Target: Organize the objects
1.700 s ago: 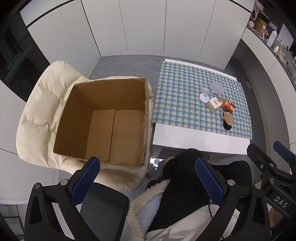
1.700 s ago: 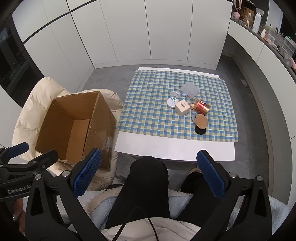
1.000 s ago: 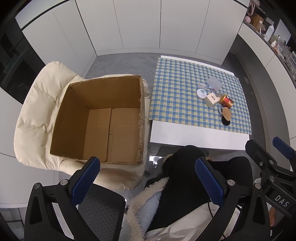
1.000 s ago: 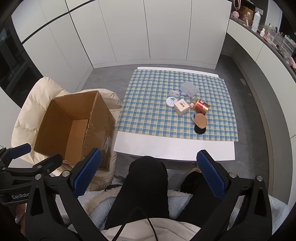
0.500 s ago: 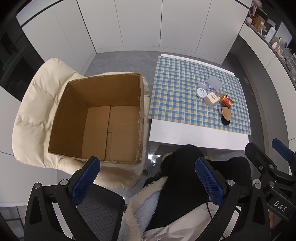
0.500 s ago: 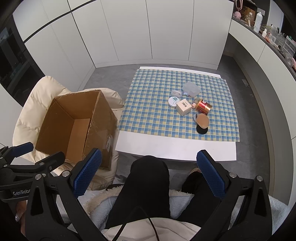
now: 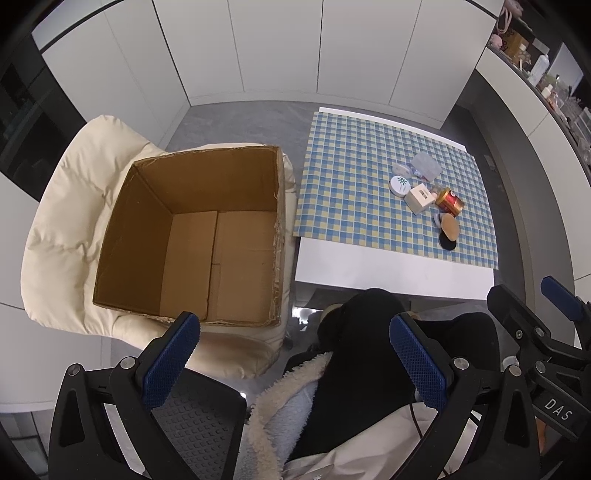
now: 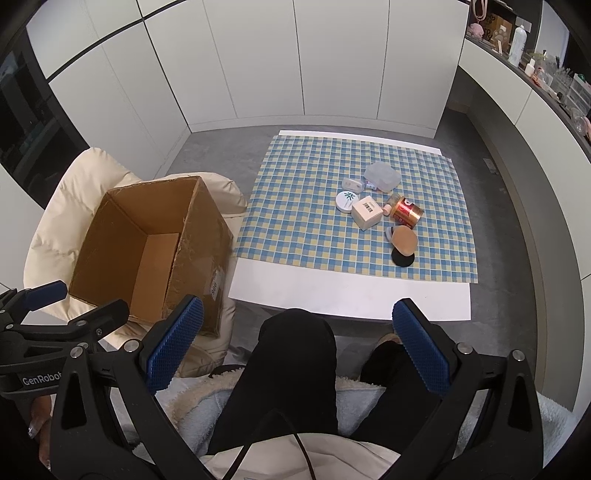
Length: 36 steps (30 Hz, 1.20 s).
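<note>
Both grippers, left gripper [image 7: 295,354] and right gripper [image 8: 299,347], are hanging wide apart, empty; reaching toward one o'clock, the right should be taking the white cardboard cube [image 8: 366,213] squarely, then the open brown cardboard box [image 8: 147,247].

One cardboard box [image 7: 207,236], one white cube box [image 8: 366,213], one red can [image 8: 406,211], two round white compacts [image 8: 347,201], one clear container [image 8: 382,176], one tan puff [image 8: 403,240], one black disc [image 8: 402,260].

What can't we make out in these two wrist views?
- Cardboard box floor: right wrist view, its near wall hides most of it; left wrist view shows it bare.
- White carton print: both views, too small to read.
- Small bits between the red can and clear tub: too small, partly hidden.
- Shelf clutter: cut off by the fisheye edge.
</note>
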Each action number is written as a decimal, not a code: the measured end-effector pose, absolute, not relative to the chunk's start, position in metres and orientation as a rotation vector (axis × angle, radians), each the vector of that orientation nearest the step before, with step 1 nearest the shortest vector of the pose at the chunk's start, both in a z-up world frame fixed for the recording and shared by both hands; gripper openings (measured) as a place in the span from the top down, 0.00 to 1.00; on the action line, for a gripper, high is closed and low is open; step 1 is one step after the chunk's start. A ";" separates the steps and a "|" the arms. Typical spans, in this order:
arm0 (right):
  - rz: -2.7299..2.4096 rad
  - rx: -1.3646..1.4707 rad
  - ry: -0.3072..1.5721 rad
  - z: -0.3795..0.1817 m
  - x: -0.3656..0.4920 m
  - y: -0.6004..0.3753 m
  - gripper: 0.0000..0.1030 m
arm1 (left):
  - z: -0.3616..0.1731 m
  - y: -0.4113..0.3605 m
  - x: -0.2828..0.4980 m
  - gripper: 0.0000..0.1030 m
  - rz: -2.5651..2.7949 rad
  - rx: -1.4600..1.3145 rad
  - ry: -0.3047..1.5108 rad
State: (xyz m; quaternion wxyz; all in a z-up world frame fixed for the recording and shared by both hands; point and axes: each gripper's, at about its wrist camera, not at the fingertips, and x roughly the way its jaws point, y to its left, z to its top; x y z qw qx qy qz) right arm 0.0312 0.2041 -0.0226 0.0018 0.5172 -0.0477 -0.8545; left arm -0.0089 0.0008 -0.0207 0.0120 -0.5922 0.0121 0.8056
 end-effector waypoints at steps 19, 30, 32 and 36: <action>-2.661 1.631 -0.145 -0.024 0.030 0.204 0.00 | -0.025 0.001 -0.012 0.01 2.493 -1.838 0.021; -2.658 1.629 -0.166 -0.026 0.031 0.215 0.00 | -0.026 0.011 -0.012 0.01 2.494 -1.811 -0.042; -2.659 1.627 -0.179 -0.027 0.030 0.218 0.00 | -0.025 0.015 -0.012 0.01 2.506 -1.798 -0.034; -2.667 1.617 -0.178 -0.026 0.032 0.226 0.00 | -0.020 0.024 -0.012 0.01 2.538 -1.766 -0.008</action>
